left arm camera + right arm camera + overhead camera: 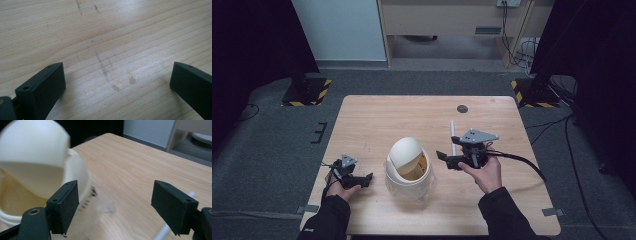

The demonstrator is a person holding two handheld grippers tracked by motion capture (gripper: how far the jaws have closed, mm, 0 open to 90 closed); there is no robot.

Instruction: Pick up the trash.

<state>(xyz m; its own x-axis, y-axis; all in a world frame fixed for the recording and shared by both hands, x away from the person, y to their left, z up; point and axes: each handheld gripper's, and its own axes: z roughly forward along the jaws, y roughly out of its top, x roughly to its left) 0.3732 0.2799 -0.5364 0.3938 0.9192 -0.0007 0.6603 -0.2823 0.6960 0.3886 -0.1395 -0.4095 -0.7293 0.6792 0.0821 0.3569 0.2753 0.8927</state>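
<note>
bin [409,170] | cream, domed swing lid tilted open | table centre-front

Left claw [366,178] and right claw [444,156] both gape empty, hand-held low.

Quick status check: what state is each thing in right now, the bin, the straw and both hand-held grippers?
Bin: upright on the table, domed lid tilted, opening showing.
Straw: lying flat on the table beyond the right hand-held gripper, untouched.
Left hand-held gripper: open, empty, low over bare wood.
Right hand-held gripper: open, empty, beside the bin.
</note>
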